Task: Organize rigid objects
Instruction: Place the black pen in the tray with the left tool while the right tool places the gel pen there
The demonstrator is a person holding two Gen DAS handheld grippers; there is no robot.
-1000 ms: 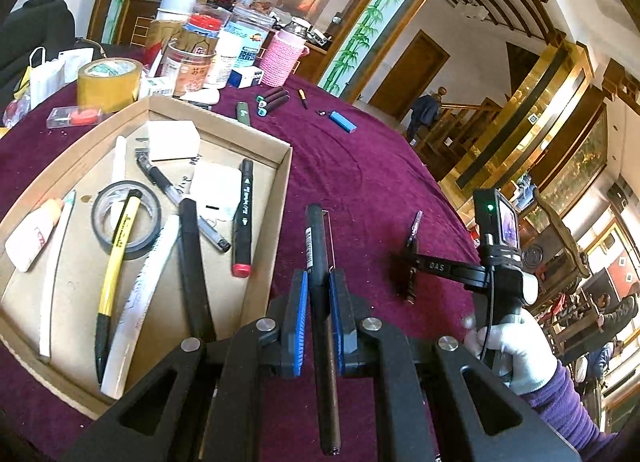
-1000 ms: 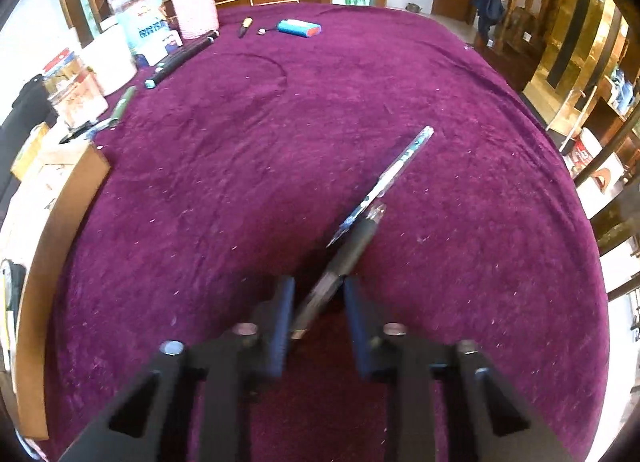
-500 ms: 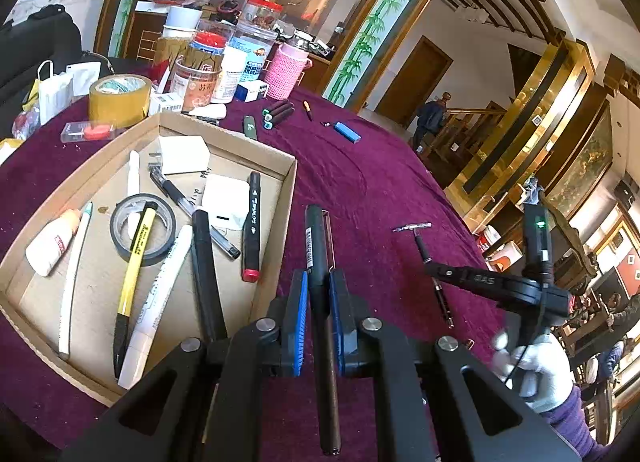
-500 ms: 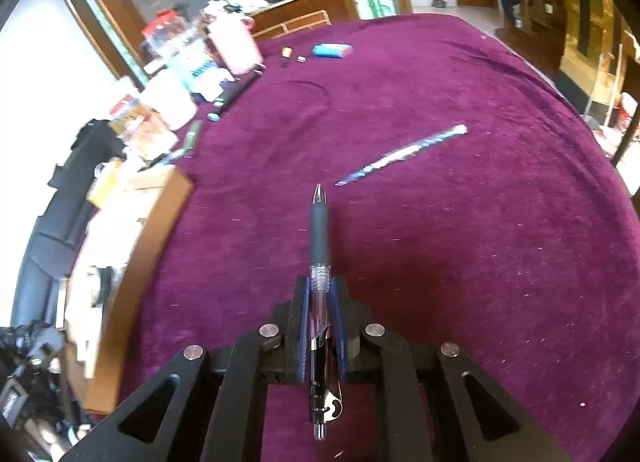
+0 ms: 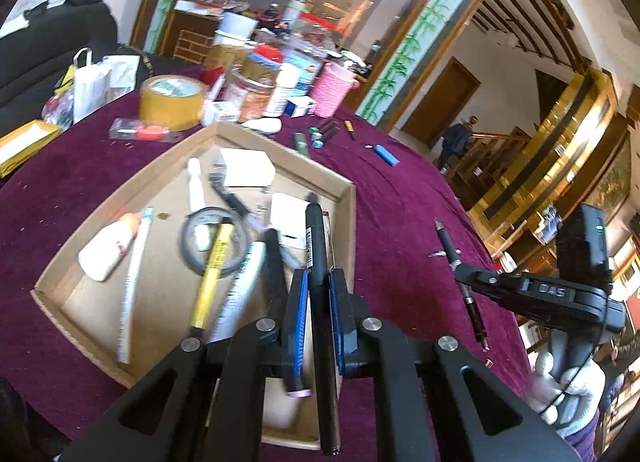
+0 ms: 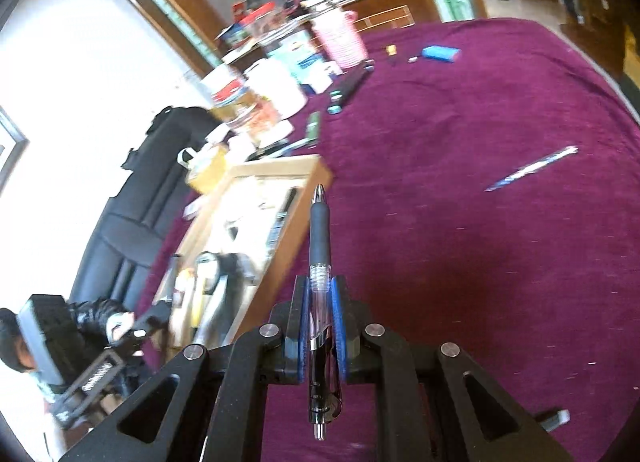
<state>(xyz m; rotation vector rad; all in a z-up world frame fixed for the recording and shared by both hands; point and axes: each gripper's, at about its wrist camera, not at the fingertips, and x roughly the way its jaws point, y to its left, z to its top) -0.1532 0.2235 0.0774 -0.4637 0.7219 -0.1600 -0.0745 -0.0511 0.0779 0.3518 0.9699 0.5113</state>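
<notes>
Now the clear pen (image 6: pixel 320 282), lying on the counter (image 6: pixel 480 262) a second ago, is being carried toward the cardboard tray (image 5: pixel 348 222), clenched in the right fingers (image 6: pixel 337 326); a black marker (image 5: pixel 320 282) is being gripped by the left fingers (image 5: pixel 298 318) above the tray.

Black marker (image 5: pixel 320 282), long and slim, clamped lengthwise between blue pads, tip toward 12 o'clock over the right wall of the cardboard tray (image 5: pixel 347 230). Clear-barrelled pen (image 6: pixel 320 274) with dark rubber grip and silver tip, likewise clamped, pointing at 12 o'clock above the purple cloth. Shallow tray at 9 to 10 o'clock of that pen, loaded with yellow marker (image 5: pixel 212 274), tape ring (image 5: pixel 214 240), white glue bottle (image 5: pixel 106 250). Blue patterned pen (image 6: pixel 532 168) flat on the cloth at 2 o'clock.
</notes>
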